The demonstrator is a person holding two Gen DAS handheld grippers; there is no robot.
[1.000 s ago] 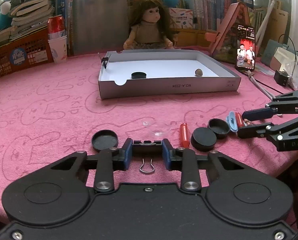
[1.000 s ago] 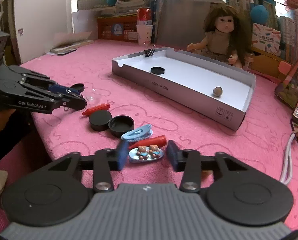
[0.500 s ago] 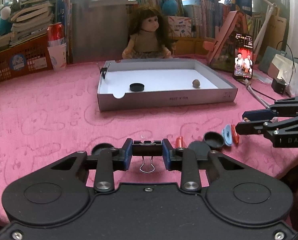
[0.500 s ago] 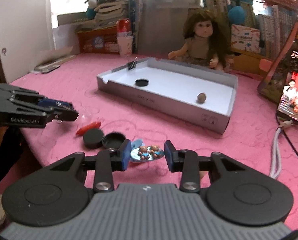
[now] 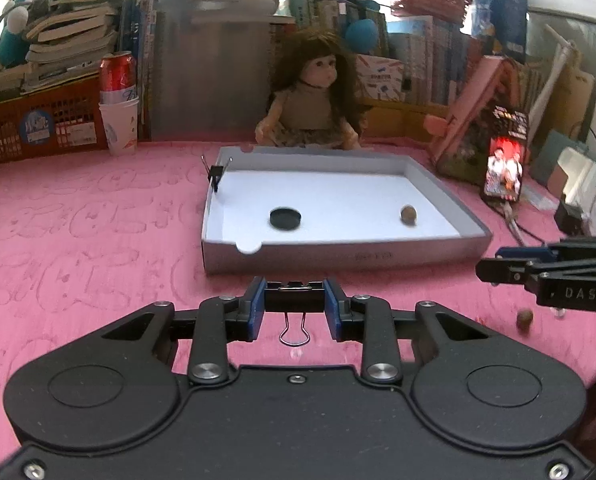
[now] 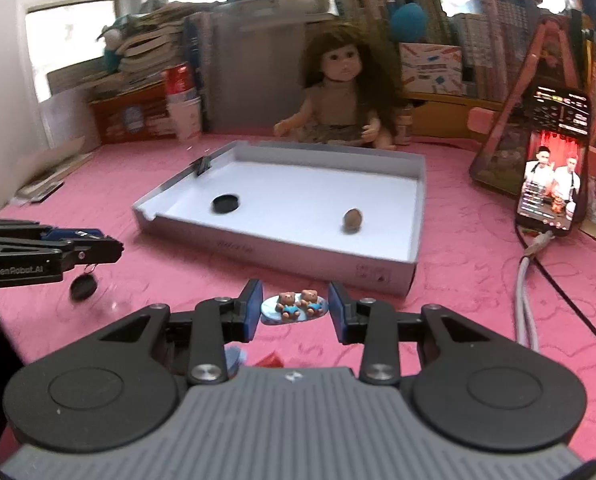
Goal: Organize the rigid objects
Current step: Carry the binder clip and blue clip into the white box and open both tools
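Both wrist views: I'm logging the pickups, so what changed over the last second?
Both tools rose off the pink cloth toward the tray. The left tool lifted the binder clip, already clamped in it. The right tool raised the bear hair clip off the cloth between its pads. The black cap, the nut and the clip on the tray's rim stayed put.

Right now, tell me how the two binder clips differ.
The held binder clip is clamped in the left hand-held gripper, above the pink cloth; the box's binder clip is clipped on the tray wall. The held one's wire handle hangs down; the other's point up. Both are black.
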